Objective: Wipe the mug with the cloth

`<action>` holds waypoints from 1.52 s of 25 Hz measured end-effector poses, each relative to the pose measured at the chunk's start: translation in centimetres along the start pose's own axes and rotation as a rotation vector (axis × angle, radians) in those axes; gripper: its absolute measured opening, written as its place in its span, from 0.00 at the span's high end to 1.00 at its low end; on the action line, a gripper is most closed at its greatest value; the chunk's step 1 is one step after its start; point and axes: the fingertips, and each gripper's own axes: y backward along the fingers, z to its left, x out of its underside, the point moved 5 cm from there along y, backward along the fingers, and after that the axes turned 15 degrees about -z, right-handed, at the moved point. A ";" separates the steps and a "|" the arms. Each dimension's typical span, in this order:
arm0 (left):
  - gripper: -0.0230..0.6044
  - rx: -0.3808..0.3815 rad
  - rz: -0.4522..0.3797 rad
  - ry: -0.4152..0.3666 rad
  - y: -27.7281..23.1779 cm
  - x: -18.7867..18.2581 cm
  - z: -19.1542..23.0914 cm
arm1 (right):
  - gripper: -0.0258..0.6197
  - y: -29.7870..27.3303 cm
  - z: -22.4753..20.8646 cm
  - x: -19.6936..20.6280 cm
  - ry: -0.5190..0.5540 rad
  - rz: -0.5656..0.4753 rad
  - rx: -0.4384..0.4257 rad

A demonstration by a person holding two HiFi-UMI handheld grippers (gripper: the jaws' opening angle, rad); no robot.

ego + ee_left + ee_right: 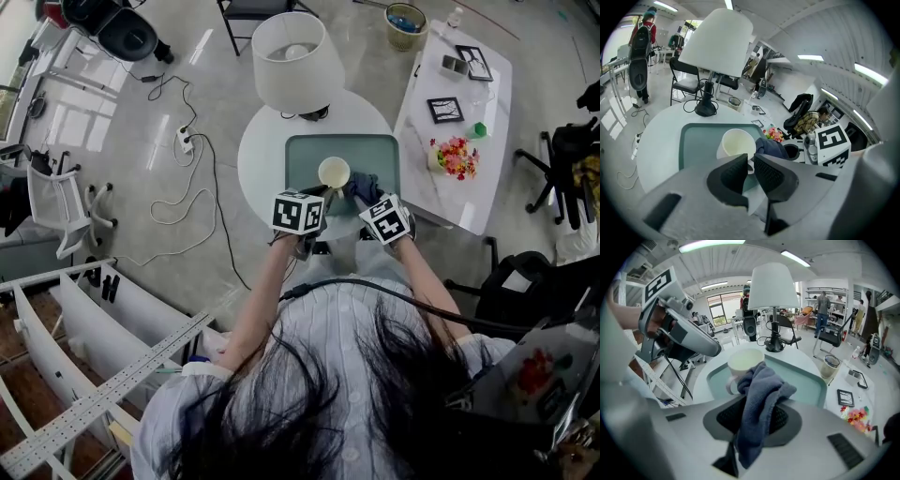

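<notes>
The wiping looks to be just starting. The mug (736, 143) sits over the green tray (698, 140) on the round white table (661, 136), in front of the lamp (719, 42). The left tongs (751, 161) are pressed nearly together, with a bit of white between them. That is probably the mug's handle, though the tips cover most of it. The right tongs (757, 416) pinch the blue cloth (761, 399), which bunches up over them and leans against the near side of the mug.

I'd judge the next move needs the left side to hold the mug steady while the right rubs the cloth around the wall and rim, with the cloth kept from slipping out.

The mug's base is hidden in every view, so I cannot tell if it rests on the tray or is lifted. Its far side is also out of sight.
</notes>
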 end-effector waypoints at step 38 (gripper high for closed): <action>0.88 0.037 -0.172 0.037 9.6 4.3 0.8 | 0.82 6.7 9.8 -2.8 -0.117 -0.133 0.138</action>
